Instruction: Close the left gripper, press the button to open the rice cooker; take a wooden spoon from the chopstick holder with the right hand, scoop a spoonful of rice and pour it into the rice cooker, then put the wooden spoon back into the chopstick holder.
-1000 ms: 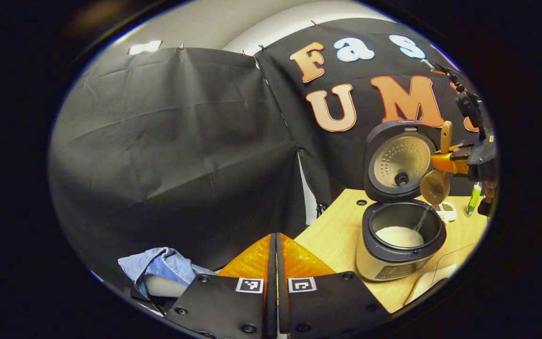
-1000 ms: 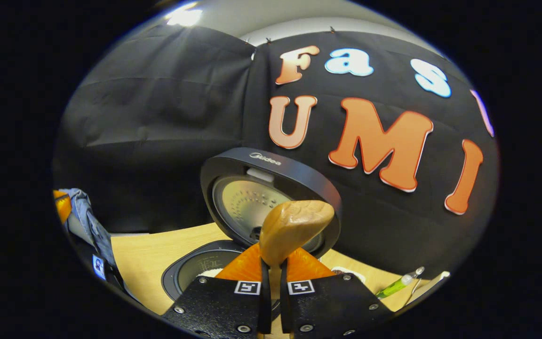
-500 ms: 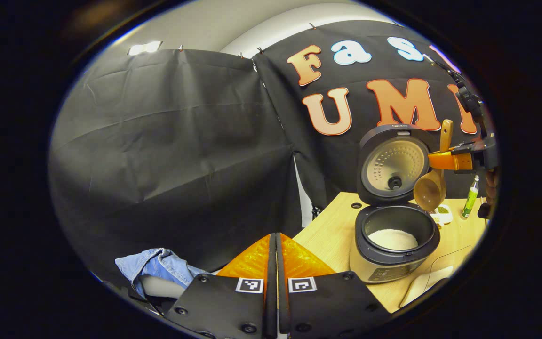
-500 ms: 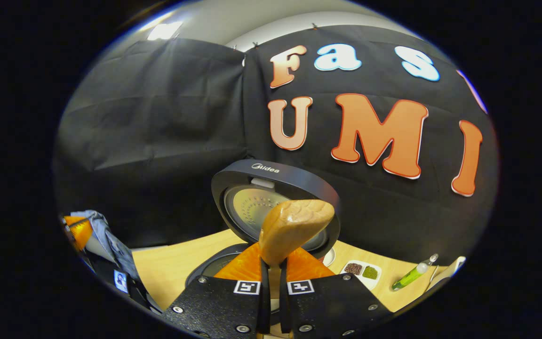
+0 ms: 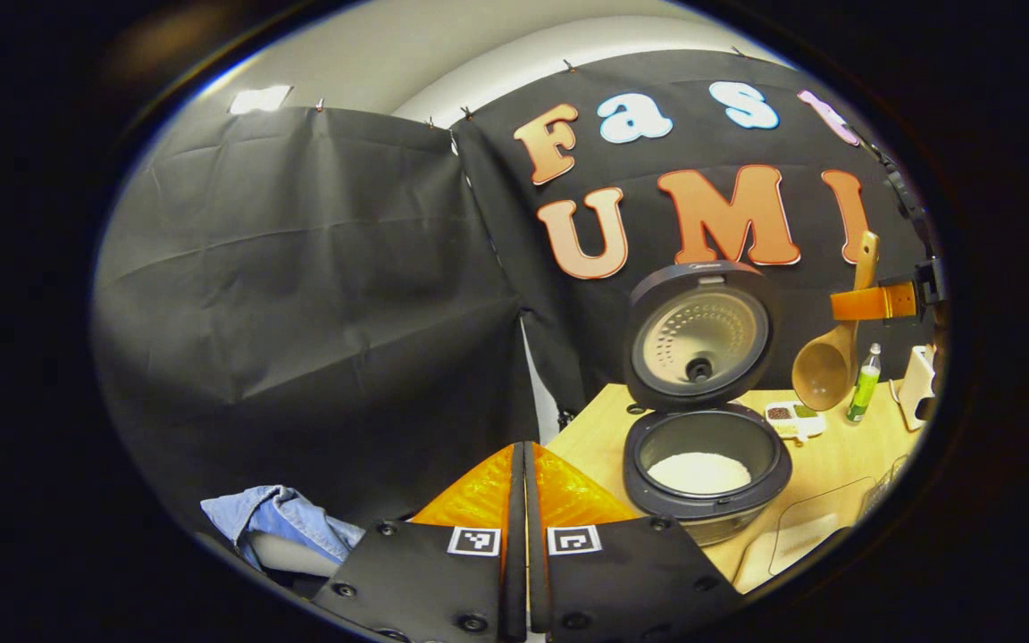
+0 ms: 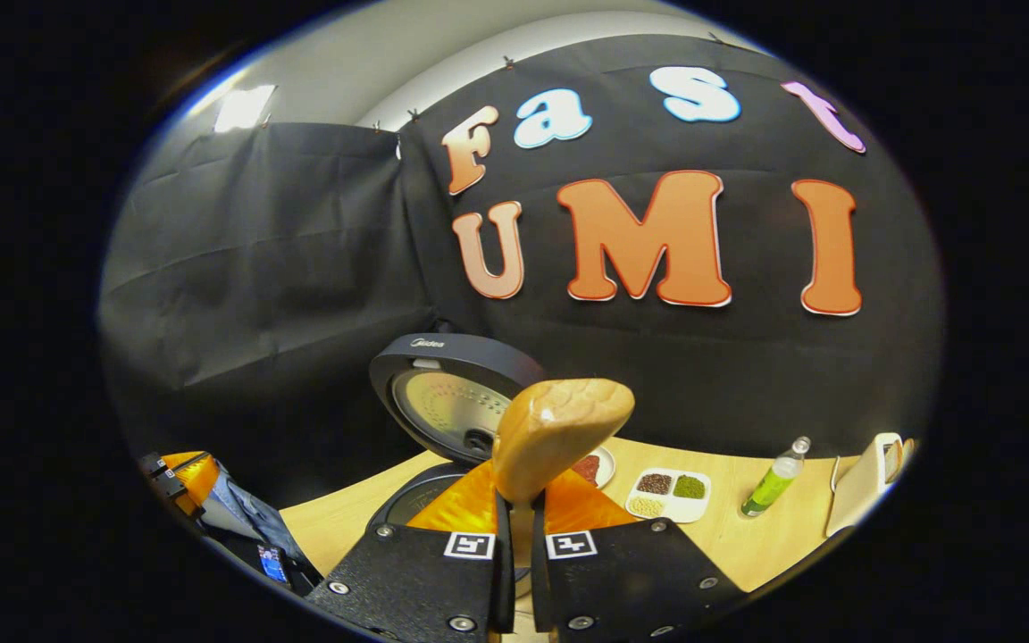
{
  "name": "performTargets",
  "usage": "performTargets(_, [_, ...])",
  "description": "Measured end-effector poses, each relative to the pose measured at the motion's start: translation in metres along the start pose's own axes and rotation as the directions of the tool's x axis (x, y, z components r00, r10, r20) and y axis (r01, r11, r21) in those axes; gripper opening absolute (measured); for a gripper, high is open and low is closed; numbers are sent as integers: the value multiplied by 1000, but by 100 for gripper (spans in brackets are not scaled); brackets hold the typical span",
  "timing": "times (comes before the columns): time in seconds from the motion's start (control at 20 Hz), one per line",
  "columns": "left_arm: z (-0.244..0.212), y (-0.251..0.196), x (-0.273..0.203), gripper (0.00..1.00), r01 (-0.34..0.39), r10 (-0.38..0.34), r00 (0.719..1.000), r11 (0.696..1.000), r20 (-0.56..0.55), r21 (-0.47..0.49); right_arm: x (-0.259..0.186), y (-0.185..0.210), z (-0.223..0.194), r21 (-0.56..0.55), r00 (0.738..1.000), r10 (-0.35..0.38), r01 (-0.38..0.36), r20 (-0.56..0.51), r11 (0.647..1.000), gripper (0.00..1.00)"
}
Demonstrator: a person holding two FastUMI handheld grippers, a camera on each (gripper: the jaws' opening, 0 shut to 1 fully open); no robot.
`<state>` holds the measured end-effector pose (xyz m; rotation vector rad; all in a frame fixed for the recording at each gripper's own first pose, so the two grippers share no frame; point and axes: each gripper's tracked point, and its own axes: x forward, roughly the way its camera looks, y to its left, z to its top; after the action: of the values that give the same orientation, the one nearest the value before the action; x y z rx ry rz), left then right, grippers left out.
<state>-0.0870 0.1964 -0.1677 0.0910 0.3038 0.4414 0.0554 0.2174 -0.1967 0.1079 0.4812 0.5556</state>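
Observation:
The rice cooker (image 5: 702,464) stands on the wooden table with its lid (image 5: 700,335) up and white rice (image 5: 698,471) in its pot. In the left gripper view my left gripper (image 5: 524,500) is shut and empty, held off the table's left edge. To the right of the cooker my right gripper (image 5: 876,304) holds the wooden spoon (image 5: 827,366) by its handle, bowl hanging down. In the right gripper view my right gripper (image 6: 521,518) is shut on the spoon (image 6: 555,433), with the cooker's lid (image 6: 447,402) behind it to the left.
A small white dish with compartments of grains (image 6: 671,493), a green bottle (image 6: 773,478) and a white holder (image 6: 867,482) stand on the table (image 6: 773,545) to the right. A translucent board (image 5: 805,531) lies in front of the cooker. Blue cloth (image 5: 278,522) lies at lower left.
The right gripper has carried the spoon away from above the pot to the right; rice no longer pours. The left gripper's view has swung, so the cooker sits further left.

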Motion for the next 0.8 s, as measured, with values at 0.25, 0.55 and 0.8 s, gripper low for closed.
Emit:
performTargets(0.25, [15, -29, -7, 6, 63, -63, 997, 998, 35, -3, -42, -59, -20, 74, 993, -116, 117, -25, 990, 7])
performTargets(0.55, [32, -61, -15, 5, 133, -133, 988, 991, 74, -3, -95, -132, -51, 130, 958, -275, 284, -80, 950, 7])
performTargets(0.8, [38, -84, -19, 6, 180, -180, 980, 984, 83, 2, -141, -192, -79, 151, 901, -413, 431, -132, 890, 7])
